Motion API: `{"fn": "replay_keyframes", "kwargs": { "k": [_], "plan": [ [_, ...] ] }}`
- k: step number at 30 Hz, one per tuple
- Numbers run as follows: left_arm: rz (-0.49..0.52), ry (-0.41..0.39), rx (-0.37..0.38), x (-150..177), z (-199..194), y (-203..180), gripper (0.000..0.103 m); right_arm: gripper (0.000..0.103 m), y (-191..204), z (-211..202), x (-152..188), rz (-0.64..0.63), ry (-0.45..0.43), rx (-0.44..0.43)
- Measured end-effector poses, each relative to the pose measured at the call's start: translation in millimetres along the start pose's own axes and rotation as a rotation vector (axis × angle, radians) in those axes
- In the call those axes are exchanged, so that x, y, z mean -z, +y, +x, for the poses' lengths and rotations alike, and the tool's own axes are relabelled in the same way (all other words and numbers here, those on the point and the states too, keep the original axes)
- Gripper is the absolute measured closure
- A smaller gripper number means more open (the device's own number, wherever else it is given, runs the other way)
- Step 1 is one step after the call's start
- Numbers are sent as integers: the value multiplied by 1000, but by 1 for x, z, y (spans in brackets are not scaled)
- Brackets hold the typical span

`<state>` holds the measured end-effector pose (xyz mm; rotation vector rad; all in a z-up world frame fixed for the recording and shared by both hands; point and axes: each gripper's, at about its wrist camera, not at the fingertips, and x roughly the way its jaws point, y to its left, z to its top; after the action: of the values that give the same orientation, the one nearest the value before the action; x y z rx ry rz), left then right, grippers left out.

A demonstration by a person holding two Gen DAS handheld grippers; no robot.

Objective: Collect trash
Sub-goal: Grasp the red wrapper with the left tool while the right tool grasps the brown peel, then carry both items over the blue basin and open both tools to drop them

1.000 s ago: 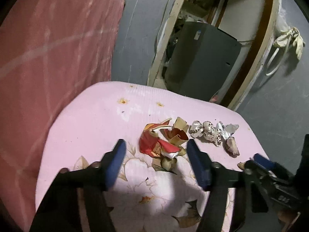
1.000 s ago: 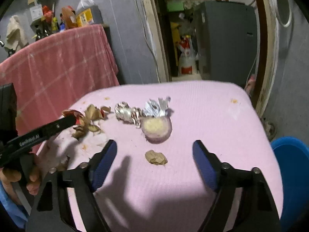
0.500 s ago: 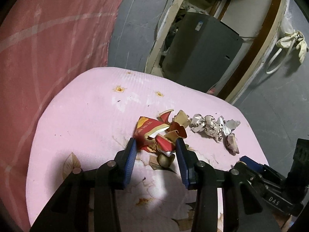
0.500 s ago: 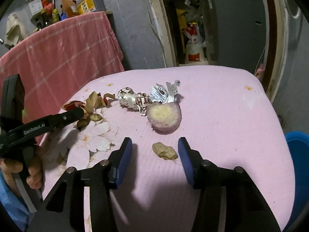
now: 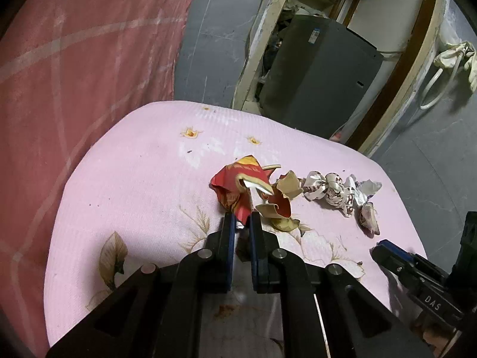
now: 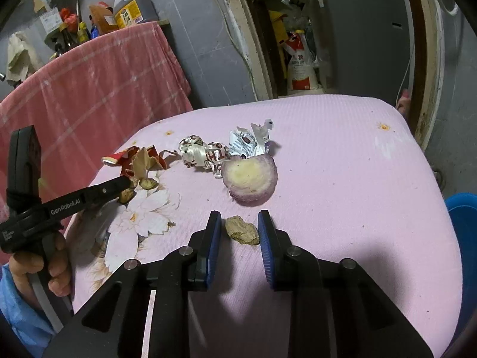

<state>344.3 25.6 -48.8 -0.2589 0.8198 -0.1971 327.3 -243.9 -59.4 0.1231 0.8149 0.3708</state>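
Observation:
A crumpled red and yellow wrapper [image 5: 238, 189] lies on the pink table cloth [image 5: 134, 179]. My left gripper [image 5: 241, 223] is shut on its near edge. Beside it are tan peel scraps [image 5: 278, 205] and crumpled silver foil wrappers [image 5: 334, 192]. In the right wrist view a small tan scrap [image 6: 241, 233] lies between the fingers of my right gripper [image 6: 240, 232], whose jaws stand narrowly apart around it, touching or nearly so. Beyond it lies a purple onion slice [image 6: 250, 179], then the foil wrappers [image 6: 226, 150].
A blue bin [image 6: 465, 238] stands at the table's right edge. A red checked cloth [image 6: 89, 89] covers a counter at left, with bottles [image 6: 131, 9] on it. A grey box [image 5: 316, 68] stands in the doorway behind.
Both grippers closed in. The left jaws went from wide open to shut on the red wrapper. The right jaws narrowed around the tan scrap and moved forward.

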Motion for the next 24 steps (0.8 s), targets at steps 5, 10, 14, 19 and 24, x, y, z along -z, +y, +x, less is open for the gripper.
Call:
{"fn": "replay_keyframes", "kwargs": {
  "k": [5, 10, 14, 19, 24],
  "plan": [
    [21, 4, 29, 2, -2, -2, 99, 83, 2, -4, 1, -18, -15, 13],
    [10, -28, 53, 9, -19, -5, 100, 84, 11, -12, 1, -78, -52, 13],
    [43, -60, 77, 21, -40, -21, 100, 84, 14, -23, 5, -80, -75, -13],
    [87, -94, 101, 37, -61, -48, 100, 84, 16, -54, 13, -70, -167, -38],
    [112, -166, 151, 46, -77, -73, 100, 84, 18, -97, 17, -92, -315, -54]
  ]
}}
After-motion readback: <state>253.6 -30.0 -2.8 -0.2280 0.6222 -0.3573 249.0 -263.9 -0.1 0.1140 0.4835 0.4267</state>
